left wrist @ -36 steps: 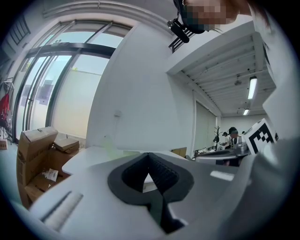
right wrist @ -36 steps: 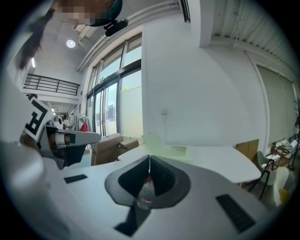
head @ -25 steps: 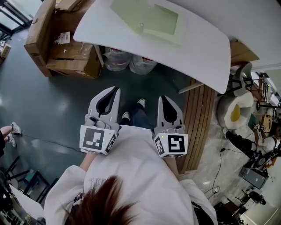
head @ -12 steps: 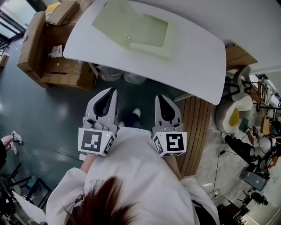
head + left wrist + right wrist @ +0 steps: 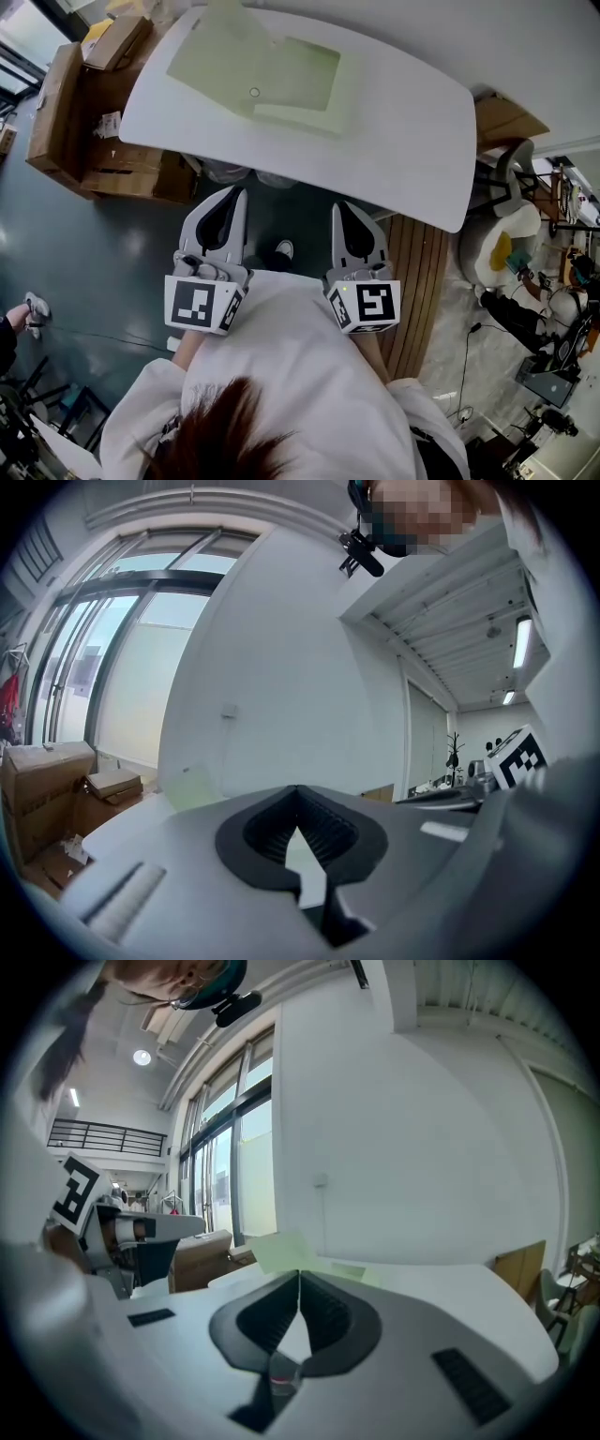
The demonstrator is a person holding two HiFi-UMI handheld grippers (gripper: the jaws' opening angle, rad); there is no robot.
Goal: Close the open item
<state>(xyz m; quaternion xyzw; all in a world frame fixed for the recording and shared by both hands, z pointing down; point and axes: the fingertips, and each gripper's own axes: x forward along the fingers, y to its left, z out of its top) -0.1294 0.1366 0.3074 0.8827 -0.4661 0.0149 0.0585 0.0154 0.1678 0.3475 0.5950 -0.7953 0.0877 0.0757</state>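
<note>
Head view: left gripper (image 5: pixel 239 194) and right gripper (image 5: pixel 341 206), both closed and empty, hang short of the tabletop (image 5: pixel 412 141). Best reach the green folder (image 5: pixel 281 75) and press its raised flap (image 5: pixel 225 33) flat.

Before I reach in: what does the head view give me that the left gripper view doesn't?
Head view only: the whole pale green folder on the white table, with the left gripper and right gripper seen from above. Left gripper view only: its shut jaws close up, and the tall windows. Both: folder, table, cardboard boxes.
</note>
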